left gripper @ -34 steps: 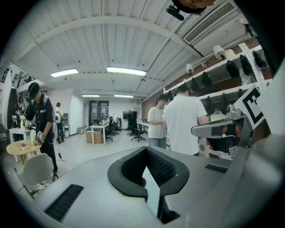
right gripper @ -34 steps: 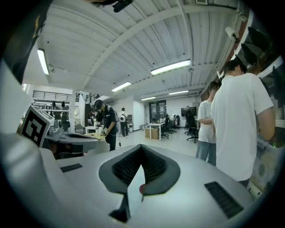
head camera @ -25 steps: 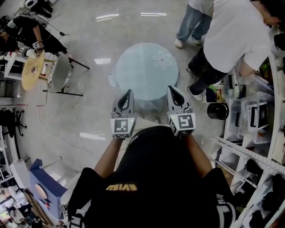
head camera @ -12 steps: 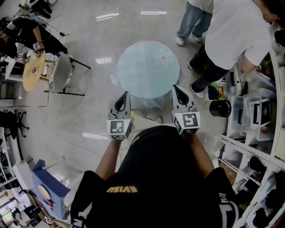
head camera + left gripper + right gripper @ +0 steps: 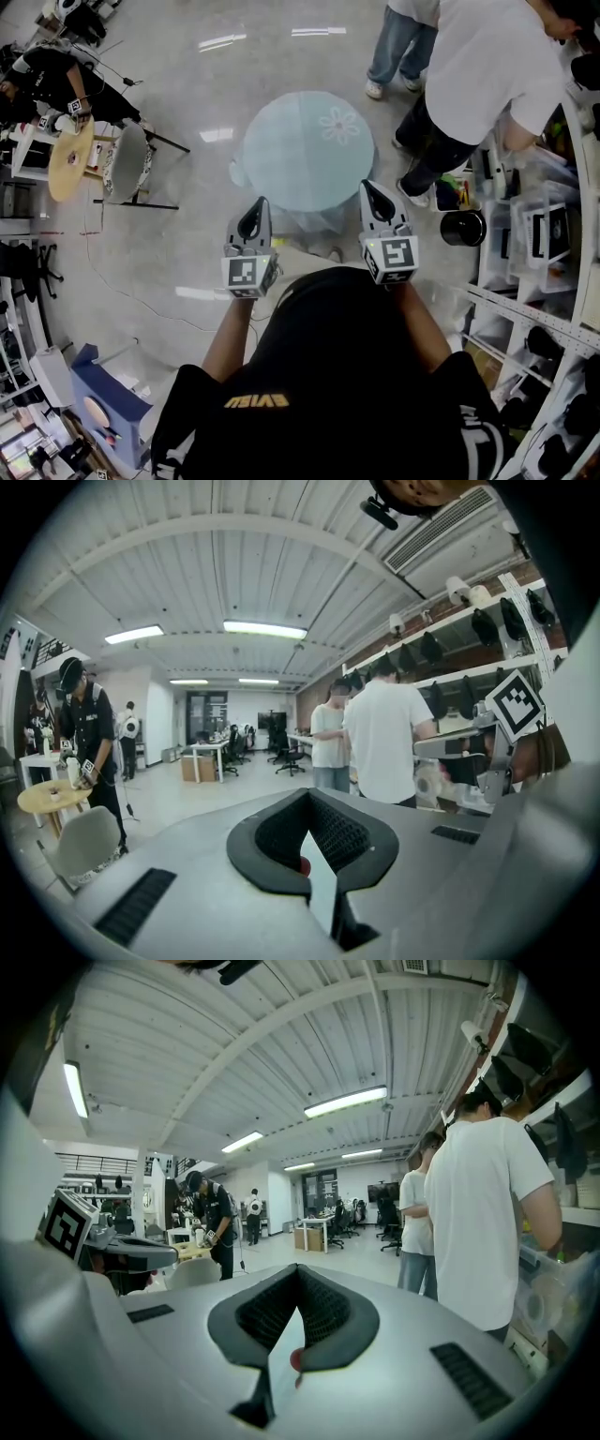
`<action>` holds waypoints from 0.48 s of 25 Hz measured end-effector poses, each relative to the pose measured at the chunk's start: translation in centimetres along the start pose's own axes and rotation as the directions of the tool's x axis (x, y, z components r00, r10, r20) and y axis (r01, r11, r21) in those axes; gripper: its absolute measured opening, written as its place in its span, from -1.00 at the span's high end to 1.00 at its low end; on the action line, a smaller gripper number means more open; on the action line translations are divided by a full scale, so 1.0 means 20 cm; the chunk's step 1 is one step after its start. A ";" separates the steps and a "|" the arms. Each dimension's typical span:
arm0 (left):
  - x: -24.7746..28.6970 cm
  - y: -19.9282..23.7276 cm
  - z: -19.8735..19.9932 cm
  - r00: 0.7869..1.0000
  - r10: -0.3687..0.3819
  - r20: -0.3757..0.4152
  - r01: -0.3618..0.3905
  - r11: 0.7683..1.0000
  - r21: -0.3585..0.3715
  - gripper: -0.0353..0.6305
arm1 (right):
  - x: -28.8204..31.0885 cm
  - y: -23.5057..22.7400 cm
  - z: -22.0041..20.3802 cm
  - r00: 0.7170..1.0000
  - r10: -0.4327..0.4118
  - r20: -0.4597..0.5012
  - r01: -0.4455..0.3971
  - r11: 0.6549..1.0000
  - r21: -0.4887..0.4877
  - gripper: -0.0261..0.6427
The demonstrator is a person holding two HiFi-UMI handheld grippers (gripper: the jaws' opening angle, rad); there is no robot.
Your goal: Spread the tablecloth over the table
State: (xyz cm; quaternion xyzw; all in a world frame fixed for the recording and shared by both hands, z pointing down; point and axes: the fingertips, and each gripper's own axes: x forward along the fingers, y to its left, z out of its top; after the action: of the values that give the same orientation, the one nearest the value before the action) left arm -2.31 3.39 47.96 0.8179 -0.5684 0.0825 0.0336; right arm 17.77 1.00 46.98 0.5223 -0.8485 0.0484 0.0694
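A pale blue tablecloth (image 5: 305, 155) with a white flower print covers the small round table in the middle of the head view and hangs down over its near edge. My left gripper (image 5: 255, 210) is held in the air at the table's near left edge, shut with nothing in it. My right gripper (image 5: 372, 192) hovers at the near right edge, shut and empty as well. In the left gripper view the left gripper (image 5: 307, 806) has its black pads together. The right gripper (image 5: 298, 1281) looks the same in its own view. Neither gripper view shows the cloth.
A person in a white shirt (image 5: 492, 70) bends over beside the table's right side, with another person (image 5: 403, 42) behind. Shelves with bins (image 5: 539, 234) and a black pot (image 5: 459, 232) line the right. A chair (image 5: 125, 157) and a small wooden table (image 5: 67, 155) stand at the left.
Both grippers stay shut and almost still. The head view has shifted only slightly.
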 end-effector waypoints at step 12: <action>0.01 -0.04 0.03 0.999 -0.040 0.029 0.040 0.999 0.029 0.84 | -0.03 -0.06 0.00 0.999 -0.034 0.000 0.034 0.999 -0.015 0.92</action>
State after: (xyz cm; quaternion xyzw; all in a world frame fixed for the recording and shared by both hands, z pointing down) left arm -1.48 3.31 47.44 0.8307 -0.5511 0.0777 0.0155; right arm 19.15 1.06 46.90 0.5362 -0.8398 0.0410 0.0743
